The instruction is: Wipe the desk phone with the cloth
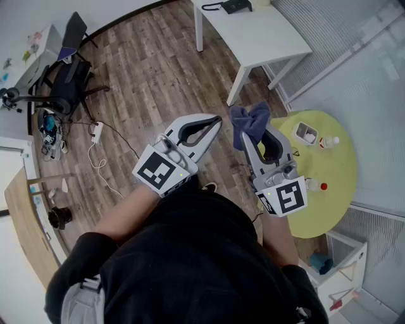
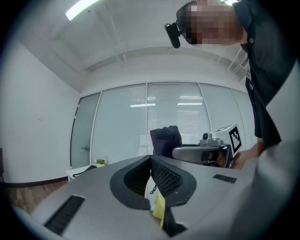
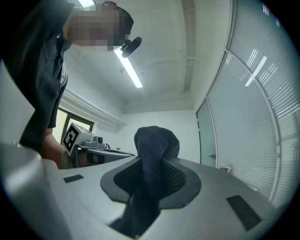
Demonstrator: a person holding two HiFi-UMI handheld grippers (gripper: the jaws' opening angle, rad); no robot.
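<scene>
The black desk phone (image 1: 232, 6) sits at the far edge of a white table (image 1: 266, 39), well ahead of both grippers. My right gripper (image 1: 253, 131) is shut on a dark blue cloth (image 1: 249, 121); the cloth bunches up above the fingertips. In the right gripper view the cloth (image 3: 154, 143) fills the gap between the pads and hangs down toward the camera. My left gripper (image 1: 216, 120) is held beside it over the wooden floor, jaws closed tip to tip with nothing in them. The left gripper view shows the cloth (image 2: 165, 139) and the right gripper (image 2: 206, 152) to its right.
A round yellow-green table (image 1: 332, 190) at the right carries a small white container (image 1: 307, 133) and small items. An office chair (image 1: 63, 88) and a power strip (image 1: 97, 131) with cables are at the left. Glass walls with blinds run along the right.
</scene>
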